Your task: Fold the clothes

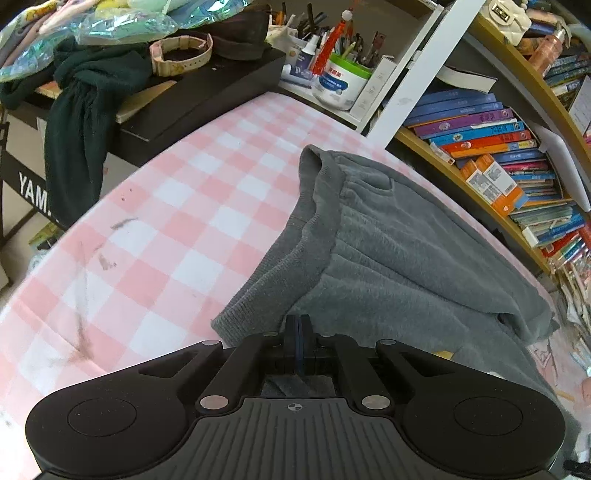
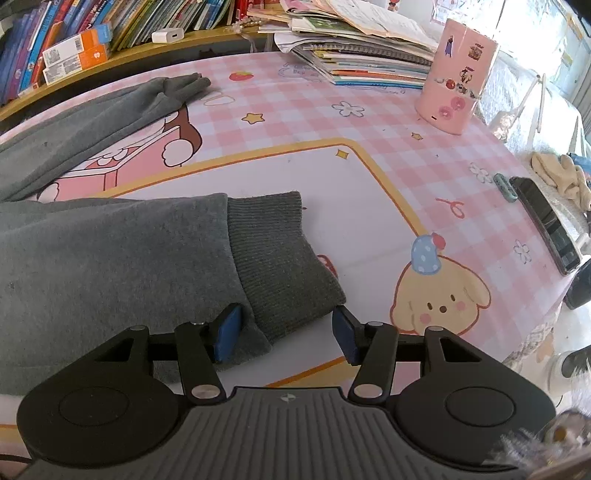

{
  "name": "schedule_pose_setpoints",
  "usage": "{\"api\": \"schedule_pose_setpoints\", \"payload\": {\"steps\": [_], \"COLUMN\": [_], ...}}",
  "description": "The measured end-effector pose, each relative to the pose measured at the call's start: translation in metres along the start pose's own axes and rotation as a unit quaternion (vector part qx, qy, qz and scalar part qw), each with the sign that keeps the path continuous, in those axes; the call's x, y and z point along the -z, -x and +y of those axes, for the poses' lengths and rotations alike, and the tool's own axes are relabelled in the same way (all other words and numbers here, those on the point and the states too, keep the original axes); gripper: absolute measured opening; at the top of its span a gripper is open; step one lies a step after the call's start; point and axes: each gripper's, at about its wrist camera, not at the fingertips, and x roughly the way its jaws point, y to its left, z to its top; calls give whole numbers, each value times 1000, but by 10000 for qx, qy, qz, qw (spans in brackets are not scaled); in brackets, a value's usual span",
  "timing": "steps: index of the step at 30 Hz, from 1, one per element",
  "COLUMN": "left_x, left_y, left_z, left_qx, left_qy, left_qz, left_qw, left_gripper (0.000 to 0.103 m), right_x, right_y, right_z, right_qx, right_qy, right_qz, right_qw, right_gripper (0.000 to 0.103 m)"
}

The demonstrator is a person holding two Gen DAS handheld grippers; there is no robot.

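1. Now clamped tight: left gripper [image 1: 300,334], blue pads pressed together on the ribbed waistband edge of grey sweatpants [image 1: 388,236], lifted slightly off the pink checked tablecloth [image 1: 177,206].
2. Spread wide: right gripper [image 2: 286,330], jaws either side of the ribbed cuff [image 2: 280,258], gripping nothing; left pad touching fabric, right pad just beside the cuff's corner.
3. Lying flat across the cartoon-print cloth: both trouser legs, the other leg farther back near the bookshelf [image 2: 74,33].
4. Standing well apart: pink container [image 2: 456,74], beside stacked books [image 2: 362,48].
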Motion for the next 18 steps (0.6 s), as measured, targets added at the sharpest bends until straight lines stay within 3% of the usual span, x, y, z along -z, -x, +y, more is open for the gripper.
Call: {"api": "schedule_pose_setpoints", "payload": {"steps": [7,10,13,18], "left_x": [-4,-6,-9,6], "left_y": [5,17,27,27], "left_z": [-9,-17,-26,-61], "left_qx": [-211,-179,42,382], "left_qy": [-280,-469,-361,-281], "left_qz": [22,-181,-372,-322], "left_qw": [9994,9986,9986,9984], "left_gripper": [4,4,4,5], "right_x": [4,-5,-26,-75], "right_y": [9,18,22,3], "right_z": [7,6,9,25], "right_qx": [-84,-179,-380,-746], "right_qy": [0,-80,-104,160], "right_qz": [-87,-313,-523,-654], "right_qw": [9999,9993,9979,9949], "right_gripper": [54,54,54,54]}}
